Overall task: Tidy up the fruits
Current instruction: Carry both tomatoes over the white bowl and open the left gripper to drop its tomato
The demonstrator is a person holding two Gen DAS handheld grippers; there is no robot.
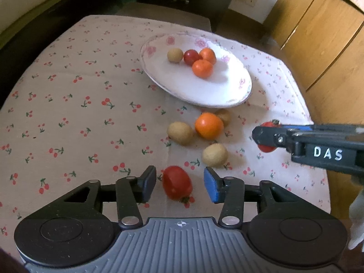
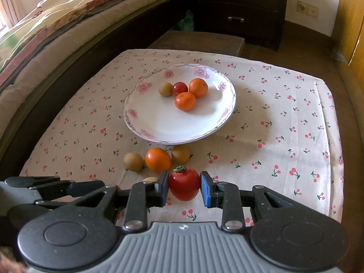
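**Fruit sort: one tomato gripped, one loose**

Bedroom setting; low table w/ cherry-print cloth (image 1: 68, 91), wood cabinet doors at right.

L wrist view: floral plate (image 1: 204, 91) far centre of cloth, holding 2 oranges, 1 small red fruit, 1 tan fruit. Near side of plate, on cloth: loose orange (image 1: 208, 125), three tan kiwi-like fruits around it. Left gripper (image 1: 179, 187) jaws apart, red tomato (image 1: 177, 182) lying on cloth btwn them, gap showing each side, pads not touching. Right gripper (image 1: 265, 136) enters from right, side-on, red fruit in its tips.

R wrist view: bed w/ quilt at left, dark drawers behind. Plate (image 2: 163, 127) mid-cloth, same 4 fruits. Right gripper (image 2: 184, 186) narrow, pads pressed on both sides of stemmed tomato (image 2: 184, 186), stem up. Left gripper (image 2: 36, 182) at lower left edge.
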